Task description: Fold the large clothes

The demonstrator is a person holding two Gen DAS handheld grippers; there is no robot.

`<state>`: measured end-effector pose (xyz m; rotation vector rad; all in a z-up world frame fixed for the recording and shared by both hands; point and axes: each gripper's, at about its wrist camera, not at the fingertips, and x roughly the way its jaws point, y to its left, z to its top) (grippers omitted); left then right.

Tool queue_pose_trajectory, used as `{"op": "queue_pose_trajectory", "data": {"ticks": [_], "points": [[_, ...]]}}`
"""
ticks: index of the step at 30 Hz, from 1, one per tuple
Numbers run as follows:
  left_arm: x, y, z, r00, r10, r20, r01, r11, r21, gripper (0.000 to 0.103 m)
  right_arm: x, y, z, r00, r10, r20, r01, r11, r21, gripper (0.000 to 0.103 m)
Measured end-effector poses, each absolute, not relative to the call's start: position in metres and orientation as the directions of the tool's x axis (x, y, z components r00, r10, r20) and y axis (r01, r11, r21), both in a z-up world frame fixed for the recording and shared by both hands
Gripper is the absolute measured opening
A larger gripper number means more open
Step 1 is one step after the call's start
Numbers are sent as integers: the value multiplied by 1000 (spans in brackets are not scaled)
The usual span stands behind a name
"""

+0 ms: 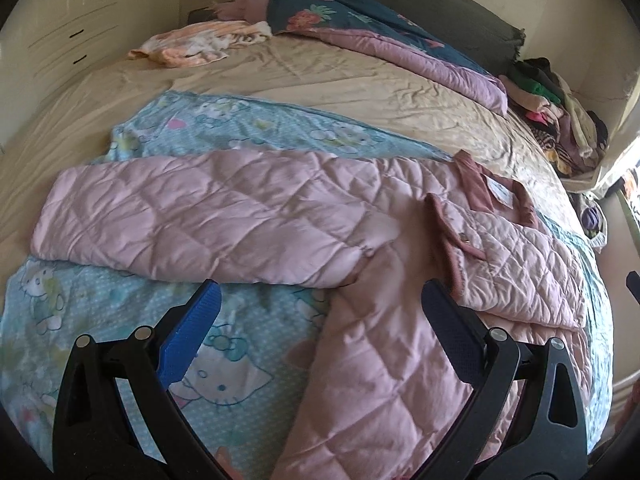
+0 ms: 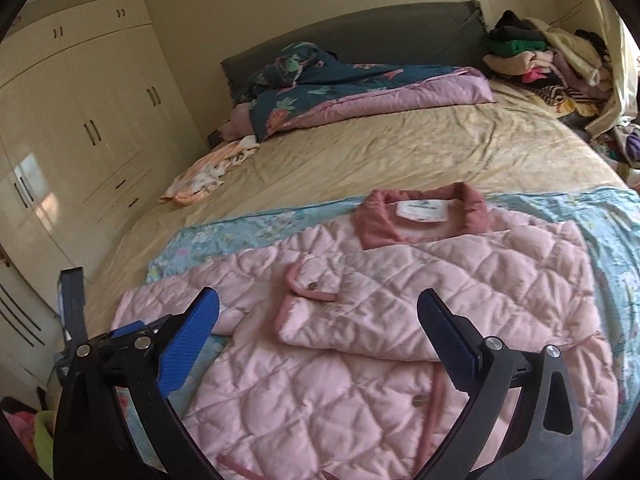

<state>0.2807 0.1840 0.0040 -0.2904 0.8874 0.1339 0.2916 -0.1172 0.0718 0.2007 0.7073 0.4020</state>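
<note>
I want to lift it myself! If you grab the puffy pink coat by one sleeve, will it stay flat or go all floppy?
Probably floppy: the pink quilted coat already bends softly where its sleeve is folded. The padding looks puffy, so likely light. Its shiny fabric may slip.

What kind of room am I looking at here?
Most likely a home bedroom: a wide bed with a rumpled floral quilt at its headboard, built-in wardrobes along the wall, and a pink quilted jacket spread out for folding.

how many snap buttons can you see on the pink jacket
2 in the right wrist view: one button on the cuff of the sleeve folded across the pink jacket, another button lower on the front, near the right fingers. Others may be hidden under folds.
</note>
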Motion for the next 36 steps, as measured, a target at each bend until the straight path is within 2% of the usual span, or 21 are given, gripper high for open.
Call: {"op": "queue_pose_trajectory", "data": {"ticks": [36], "points": [[257,299,-45,602,56,-796,-451,847,-281,94,309,23,35,567,493,-660,-469,852,233,99]]}}
